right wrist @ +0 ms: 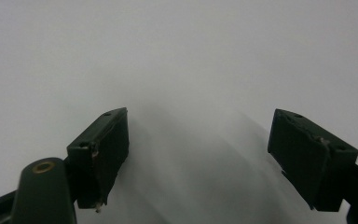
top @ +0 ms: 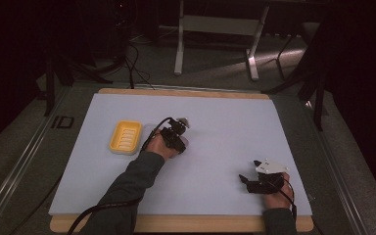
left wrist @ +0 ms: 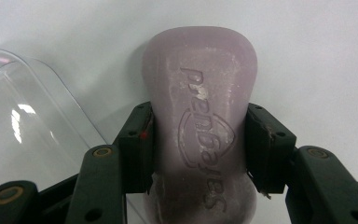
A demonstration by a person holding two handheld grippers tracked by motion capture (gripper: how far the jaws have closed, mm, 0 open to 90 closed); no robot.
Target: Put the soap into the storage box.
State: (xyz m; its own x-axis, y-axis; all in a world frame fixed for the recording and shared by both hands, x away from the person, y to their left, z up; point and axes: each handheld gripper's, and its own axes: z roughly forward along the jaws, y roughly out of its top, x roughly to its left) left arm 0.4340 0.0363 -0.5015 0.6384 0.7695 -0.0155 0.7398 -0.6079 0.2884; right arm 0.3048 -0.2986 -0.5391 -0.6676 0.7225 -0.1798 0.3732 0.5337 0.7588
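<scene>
Pale lilac and matt, the oblong bar of soap (left wrist: 199, 126) with a brand word pressed into its top sits between the black pads of my left gripper (left wrist: 199, 149), and both pads press on its long sides, so I read this as a firm hold. In the high view the left gripper (top: 175, 136) is near the middle of the light blue mat (top: 225, 147), and the soap lies flat on the mat under it. Just beside the soap, at the left edge of the left gripper view, I see a clear plastic lid (left wrist: 28, 126), also on the mat. The yellow ribbed plastic soap dish (top: 125, 137) stands near, to the left of my left hand. My right gripper (top: 248, 181) rests apart at the near right of the mat, its jaws wide with nothing between them (right wrist: 200, 154).

I judge the step in hand is the grasp of the soap. The next move, I think, calls for a lift and a short carry left, then lowering the soap level into the dish.
</scene>
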